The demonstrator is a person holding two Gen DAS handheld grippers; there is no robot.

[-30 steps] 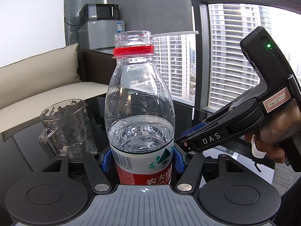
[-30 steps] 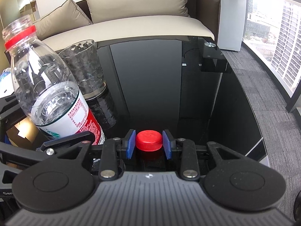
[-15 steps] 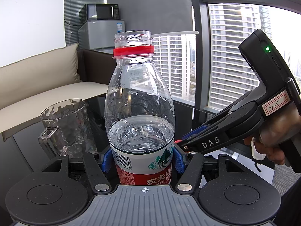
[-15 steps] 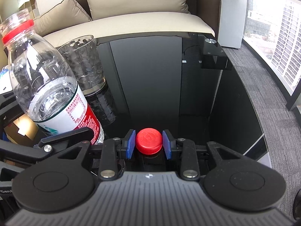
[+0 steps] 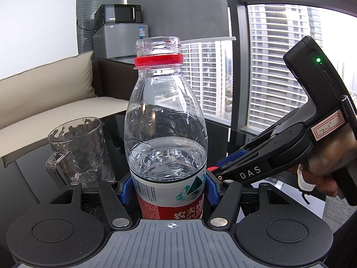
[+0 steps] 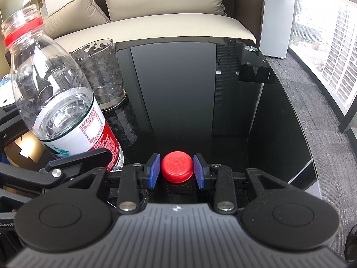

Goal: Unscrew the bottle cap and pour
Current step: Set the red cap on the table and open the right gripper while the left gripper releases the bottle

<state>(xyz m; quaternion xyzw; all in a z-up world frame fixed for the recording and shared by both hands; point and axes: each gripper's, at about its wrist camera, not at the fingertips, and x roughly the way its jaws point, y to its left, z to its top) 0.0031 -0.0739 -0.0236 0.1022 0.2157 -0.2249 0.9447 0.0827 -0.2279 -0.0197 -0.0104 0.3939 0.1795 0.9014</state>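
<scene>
My left gripper (image 5: pixel 168 189) is shut on the label of a clear water bottle (image 5: pixel 166 134). The bottle stands upright, uncapped, about half full, with a red ring under its open mouth. My right gripper (image 6: pixel 177 170) holds the red cap (image 6: pixel 177 167) between its blue pads, low over the black glass table; small gaps show beside the cap. The right gripper also shows in the left wrist view (image 5: pixel 217 170), low at the bottle's right. An empty clear glass mug (image 5: pixel 80 151) stands left of the bottle. In the right wrist view the bottle (image 6: pixel 55 93) and mug (image 6: pixel 100 73) are at left.
The black glass table (image 6: pixel 223 111) has its edge at the right, with grey carpet (image 6: pixel 323 122) beyond. A beige sofa (image 6: pixel 167 22) runs behind the table. A small black stand (image 6: pixel 254 67) is at the far right corner.
My right gripper has sunk lower toward the table with the cap, and its pads look slightly wider apart around it. The bottle and left gripper have stayed still.
</scene>
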